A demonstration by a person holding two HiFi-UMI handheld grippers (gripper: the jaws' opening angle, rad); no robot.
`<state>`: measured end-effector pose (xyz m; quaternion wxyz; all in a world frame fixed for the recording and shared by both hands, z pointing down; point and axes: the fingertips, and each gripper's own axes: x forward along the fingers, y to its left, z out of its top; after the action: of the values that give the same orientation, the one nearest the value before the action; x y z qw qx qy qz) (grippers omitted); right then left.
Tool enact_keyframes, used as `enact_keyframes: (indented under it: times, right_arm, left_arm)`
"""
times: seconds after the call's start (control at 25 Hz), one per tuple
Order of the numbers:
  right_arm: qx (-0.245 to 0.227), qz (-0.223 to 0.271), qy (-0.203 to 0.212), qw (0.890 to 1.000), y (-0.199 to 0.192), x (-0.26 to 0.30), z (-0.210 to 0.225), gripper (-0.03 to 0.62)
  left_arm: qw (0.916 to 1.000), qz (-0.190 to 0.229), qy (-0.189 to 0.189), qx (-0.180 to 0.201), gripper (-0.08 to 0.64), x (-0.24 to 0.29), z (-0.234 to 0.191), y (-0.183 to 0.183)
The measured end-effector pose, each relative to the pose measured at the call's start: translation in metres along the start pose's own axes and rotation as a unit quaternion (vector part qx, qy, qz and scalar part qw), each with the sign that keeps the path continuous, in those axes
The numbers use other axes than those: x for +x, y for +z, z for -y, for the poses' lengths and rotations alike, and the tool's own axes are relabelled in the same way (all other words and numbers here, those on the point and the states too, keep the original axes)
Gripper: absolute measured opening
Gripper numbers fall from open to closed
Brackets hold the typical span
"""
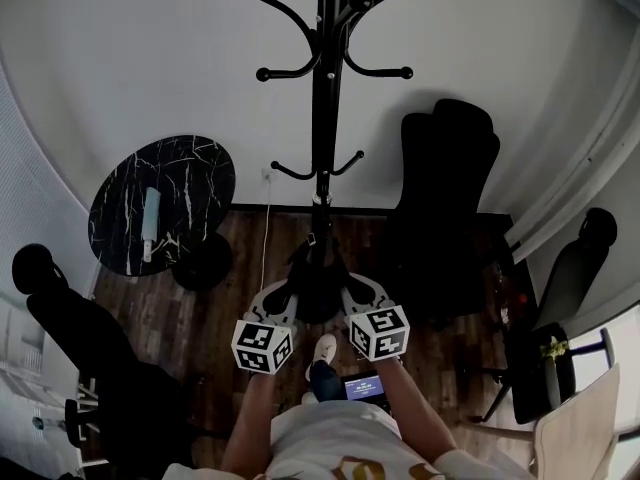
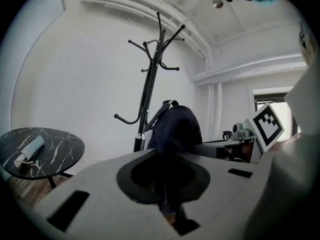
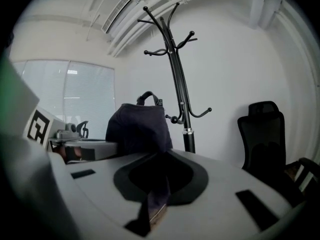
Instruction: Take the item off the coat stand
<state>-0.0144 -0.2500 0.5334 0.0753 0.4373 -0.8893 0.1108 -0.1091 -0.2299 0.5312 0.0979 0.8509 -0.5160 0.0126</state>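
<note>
**Both grippers clamped on the dark bag (image 1: 318,286) by the coat stand (image 1: 322,118)**

We hold the left gripper (image 1: 283,298) and the right gripper (image 1: 358,294) side by side on the near side of the coat stand. Each has its jaws drawn narrow, pinching a fold of the bag's dark fabric. The bag sits between the two, just in front of the stand's pole. Its handle loop (image 3: 148,96) stands up beside the pole, and we cannot tell whether it touches a hook. In the head view, a round marble table (image 1: 190,173) carrying a pale folded umbrella (image 1: 151,218) stands left of the stand, and a black office chair (image 1: 450,188) stands to its right.
</note>
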Motion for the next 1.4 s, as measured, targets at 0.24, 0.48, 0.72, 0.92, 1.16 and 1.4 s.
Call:
enact_keyframes:
  times: [0.24,0.48,0.72,0.92,1.16,1.4]
  right_arm:
    - [0.019,0.012,-0.007,1.000,-0.003,-0.028,-0.014,0.029]
    - [0.025,0.012,-0.003,1.000,-0.009,-0.050,-0.024,0.029]
    - [0.008,0.013,0.006,1.000,-0.011,-0.072,-0.039,0.029]
    - [0.000,0.020,0.012,1.000,-0.014,-0.111,-0.046,0.029]
    - [0.005,0.034,0.004,0.999,-0.020,-0.167,-0.061,0.029]
    - [0.002,0.043,0.007,0.999,-0.025,-0.202,-0.080,0.028]
  left_arm:
    - [0.9998,0.014,-0.008,-0.014,0.029,-0.021,0.018,-0.003]
    - [0.9997,0.013,-0.007,-0.018,0.029,-0.043,0.036,-0.009]
    - [0.9997,0.011,0.014,-0.018,0.029,-0.067,0.051,-0.011]
    - [0.9995,0.009,0.024,-0.017,0.029,-0.093,0.085,-0.012]
    - [0.9991,0.021,0.034,-0.011,0.028,-0.132,0.131,-0.018]
    - [0.9987,0.024,0.046,0.002,0.029,-0.164,0.153,-0.018]
